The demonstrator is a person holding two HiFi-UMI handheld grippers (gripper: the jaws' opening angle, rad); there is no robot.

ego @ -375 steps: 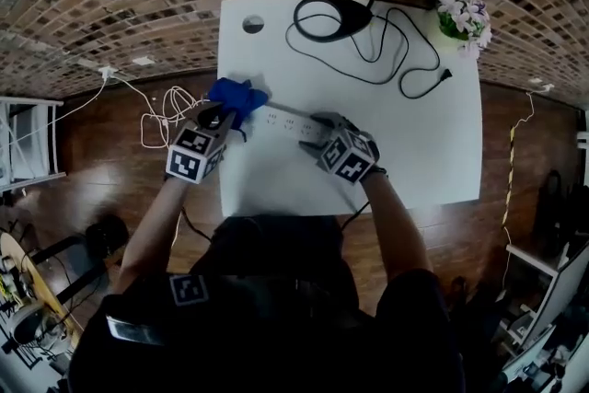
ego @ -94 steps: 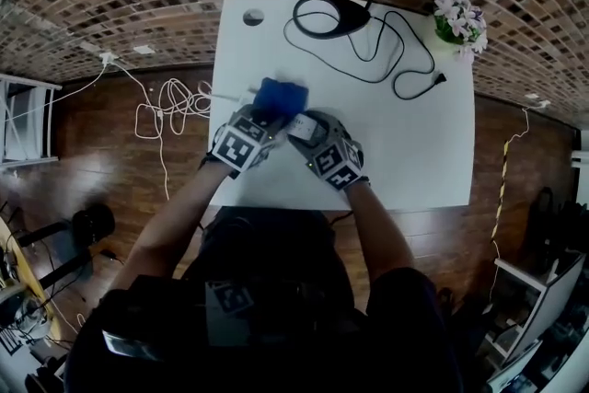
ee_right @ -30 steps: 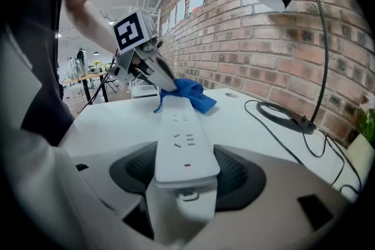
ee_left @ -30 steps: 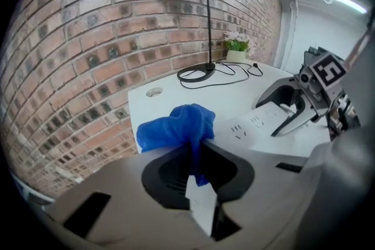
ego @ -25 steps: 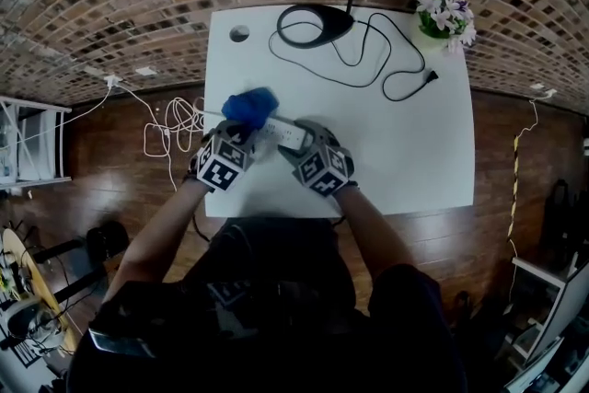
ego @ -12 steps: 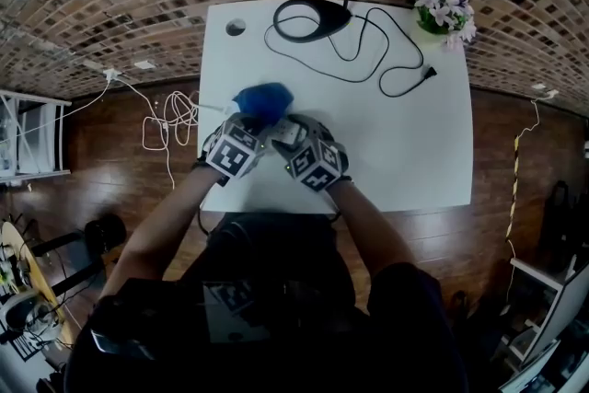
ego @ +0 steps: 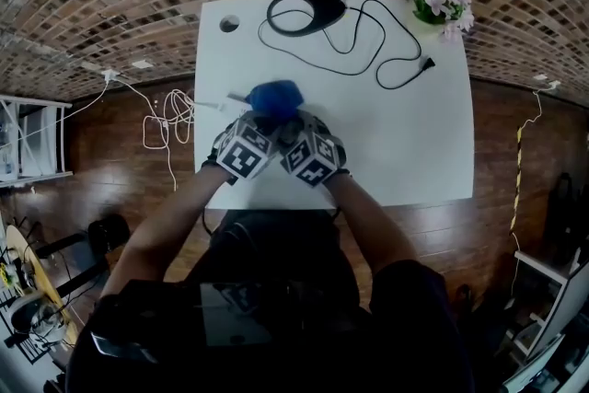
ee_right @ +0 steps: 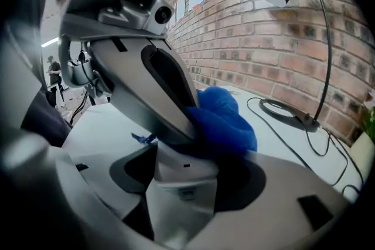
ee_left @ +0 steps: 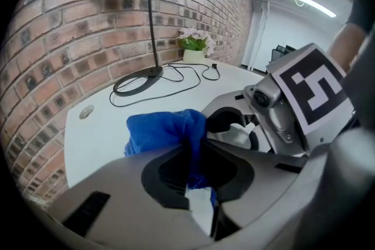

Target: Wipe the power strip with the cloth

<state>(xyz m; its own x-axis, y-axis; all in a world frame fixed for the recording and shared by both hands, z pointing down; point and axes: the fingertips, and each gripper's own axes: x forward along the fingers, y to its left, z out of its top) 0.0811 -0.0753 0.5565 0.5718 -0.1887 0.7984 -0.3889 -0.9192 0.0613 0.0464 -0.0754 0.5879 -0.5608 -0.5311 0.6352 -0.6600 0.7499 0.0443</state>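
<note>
Your right gripper (ee_right: 183, 170), jaws wide, clamps the white power strip (ee_right: 181, 202) steady on the table (ego: 405, 124); your left gripper (ee_left: 196, 155), nearly closed, pinches the blue cloth (ee_left: 161, 132) against the strip for wiping.

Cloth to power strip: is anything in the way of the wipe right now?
Nothing visible is. The cloth, pinched in the left gripper, lies on the power strip, which the right gripper holds by its near end.
</note>
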